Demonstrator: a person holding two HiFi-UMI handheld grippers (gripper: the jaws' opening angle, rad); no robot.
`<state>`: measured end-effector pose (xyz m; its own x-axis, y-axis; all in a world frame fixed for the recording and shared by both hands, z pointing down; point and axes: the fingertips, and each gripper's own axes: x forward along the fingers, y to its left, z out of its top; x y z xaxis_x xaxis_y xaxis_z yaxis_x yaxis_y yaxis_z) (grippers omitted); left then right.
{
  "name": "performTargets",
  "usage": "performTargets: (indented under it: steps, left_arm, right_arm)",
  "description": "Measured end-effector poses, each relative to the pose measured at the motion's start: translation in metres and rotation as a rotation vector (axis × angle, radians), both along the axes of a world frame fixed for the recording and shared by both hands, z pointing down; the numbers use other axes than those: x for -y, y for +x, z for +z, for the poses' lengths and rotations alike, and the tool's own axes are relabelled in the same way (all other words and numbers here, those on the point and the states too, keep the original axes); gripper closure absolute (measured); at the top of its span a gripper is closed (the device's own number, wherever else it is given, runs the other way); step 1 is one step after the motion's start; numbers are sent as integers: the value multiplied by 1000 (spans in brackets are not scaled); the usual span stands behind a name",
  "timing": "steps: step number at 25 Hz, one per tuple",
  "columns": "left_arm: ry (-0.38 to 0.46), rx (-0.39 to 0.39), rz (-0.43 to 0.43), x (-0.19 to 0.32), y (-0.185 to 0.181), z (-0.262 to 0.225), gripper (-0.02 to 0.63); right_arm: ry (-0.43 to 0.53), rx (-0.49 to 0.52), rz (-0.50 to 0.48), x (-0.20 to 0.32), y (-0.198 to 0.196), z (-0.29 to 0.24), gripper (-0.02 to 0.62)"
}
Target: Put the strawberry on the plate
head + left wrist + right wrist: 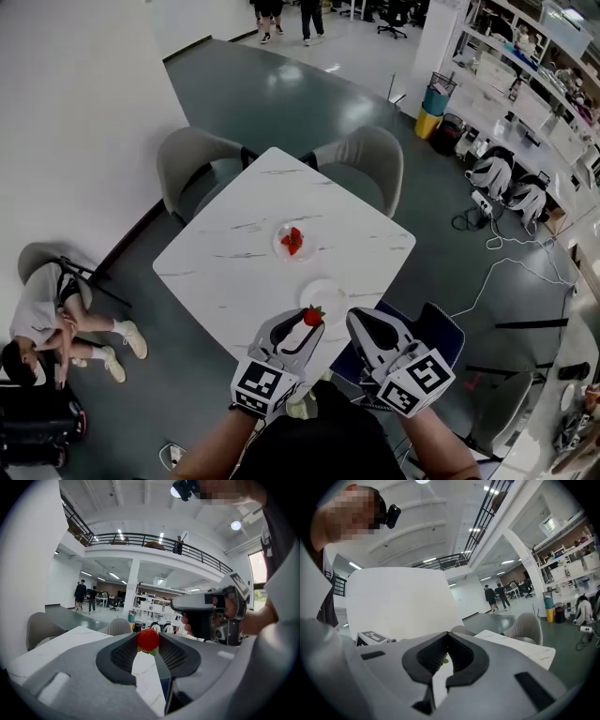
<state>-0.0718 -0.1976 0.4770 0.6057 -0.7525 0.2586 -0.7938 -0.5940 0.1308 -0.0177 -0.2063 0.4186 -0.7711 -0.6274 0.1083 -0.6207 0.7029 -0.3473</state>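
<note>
Left tongs (307,326) pinch the small red strawberry (148,639) at their tips. The right tongs (446,639) are closed on nothing. The strawberry hangs by the near edge of the empty round white plate (330,291). Best to ease forward over its middle, lower, then release gently.

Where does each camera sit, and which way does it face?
Head view: on the person's head, looking steeply down at the table; both forearms show.
Left gripper view: rides the left tool, facing along jaws shut on the strawberry; right hand shows.
Right gripper view: rides the right tool, facing across the table; jaws shut.
Shared: table.
</note>
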Motion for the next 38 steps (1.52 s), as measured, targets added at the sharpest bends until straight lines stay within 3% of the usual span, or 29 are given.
performTargets:
  steps: [8, 20, 29, 38]
  left_arm:
    - [-67, 120, 13, 56, 27, 57, 459]
    - [-253, 328, 108, 70, 40, 195, 459]
    - [-349, 394, 143, 80, 39, 263, 459]
    - [-422, 446, 160, 88, 38, 295, 459]
  right_arm:
    - [-57, 15, -7, 61, 24, 41, 594]
    - [-184, -3, 46, 65, 33, 130, 594]
    - [-229, -10, 67, 67, 31, 165, 594]
    - [-263, -15, 86, 68, 32, 180, 594]
